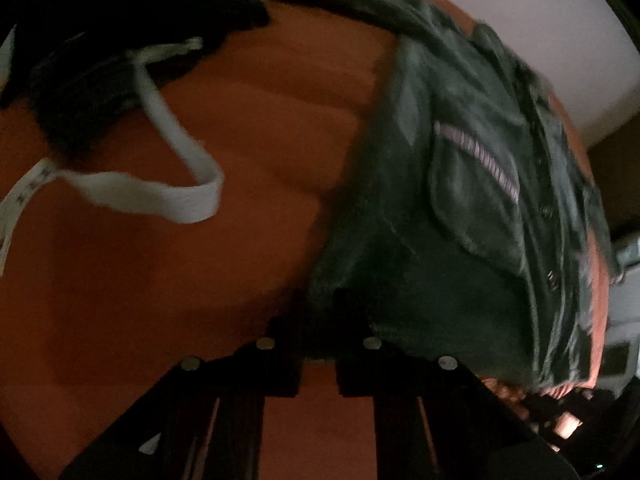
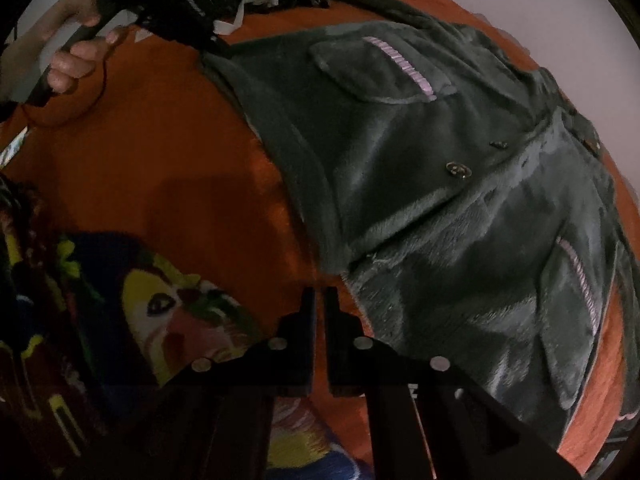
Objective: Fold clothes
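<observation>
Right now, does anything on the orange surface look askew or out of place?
The dark green fleece jacket lies spread on the orange cover but rumpled, with its far part bunched up. A loose white fabric strap trails across the cover beside it.

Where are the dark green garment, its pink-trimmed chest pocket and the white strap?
dark green garment (image 2: 420, 216), right wrist view, on the front panel below the button.
pink-trimmed chest pocket (image 2: 372, 72), right wrist view, on the pocket face.
white strap (image 1: 168, 196), left wrist view, on the lower loop.
</observation>
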`<state>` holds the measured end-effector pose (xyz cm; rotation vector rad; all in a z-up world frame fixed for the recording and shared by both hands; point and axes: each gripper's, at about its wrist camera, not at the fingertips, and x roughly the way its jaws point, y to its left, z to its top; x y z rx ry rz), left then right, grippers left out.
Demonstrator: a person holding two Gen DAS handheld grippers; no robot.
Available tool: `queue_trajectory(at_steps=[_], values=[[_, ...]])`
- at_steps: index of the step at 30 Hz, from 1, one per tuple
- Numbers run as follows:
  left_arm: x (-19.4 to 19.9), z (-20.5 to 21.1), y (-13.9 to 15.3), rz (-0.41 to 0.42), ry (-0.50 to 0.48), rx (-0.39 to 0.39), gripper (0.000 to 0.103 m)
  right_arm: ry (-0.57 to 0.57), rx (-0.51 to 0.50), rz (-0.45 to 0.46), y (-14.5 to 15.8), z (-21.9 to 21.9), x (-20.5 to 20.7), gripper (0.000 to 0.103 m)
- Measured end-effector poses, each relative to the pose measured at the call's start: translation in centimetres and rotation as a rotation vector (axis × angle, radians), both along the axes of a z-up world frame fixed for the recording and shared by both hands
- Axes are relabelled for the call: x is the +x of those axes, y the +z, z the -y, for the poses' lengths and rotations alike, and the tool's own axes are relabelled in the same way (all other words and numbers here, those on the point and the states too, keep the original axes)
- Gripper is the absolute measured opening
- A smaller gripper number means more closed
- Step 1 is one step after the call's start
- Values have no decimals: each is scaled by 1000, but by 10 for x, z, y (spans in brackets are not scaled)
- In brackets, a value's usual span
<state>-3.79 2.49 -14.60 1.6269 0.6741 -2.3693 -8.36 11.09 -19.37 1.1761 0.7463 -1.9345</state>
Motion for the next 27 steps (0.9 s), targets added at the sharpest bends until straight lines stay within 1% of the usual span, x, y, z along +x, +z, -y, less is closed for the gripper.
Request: queue_trajectory(at_steps=[2,5,7,9,10,12,13,14,15,17,19,20,22,24,27], values=[[5,0,-2,2,-5,-1,12,-10,-28,6,7,-4,0,3],[2,-7,-8,12,-31,-31,12,-33,-67,12,18,-12,-2,3],[0,-10,-6,10,-31,-47,15,-68,-96,-1,29,-22,-6,3],[1,-11,-5,5,-34,-59,16,-128,-135,-42,46,-38,-13,3],[2,-12,-4,5,-33,-61,19,-167,-157,-60,55,-48,-16,3],[4,-10,1,0,-20,-63,24,-270,-203,-84,71,-74,-26,3],[6,-10,5,-8,-10,-68,25,-328,-219,-93,78,-90,-32,3],[9,-11,12,-22,5,-89,25,-385,-223,-102,81,-107,-36,3],[11,-12,21,-38,19,-126,25,-437,-235,-98,81,-123,-39,3],[15,-17,37,-72,29,-207,25,-521,-279,-48,70,-148,-37,3],[17,-26,52,-116,20,-260,26,-605,-323,2,60,-174,-36,3],[18,-32,60,-142,3,-273,26,-647,-344,27,54,-187,-35,3],[17,-43,69,-162,-45,-276,32,-730,-388,77,43,-212,-33,3],[14,-52,71,-162,-62,-284,34,-813,-431,129,33,-238,-32,4],[6,-61,65,-142,-82,-263,34,-937,-496,206,17,-276,-30,7]])
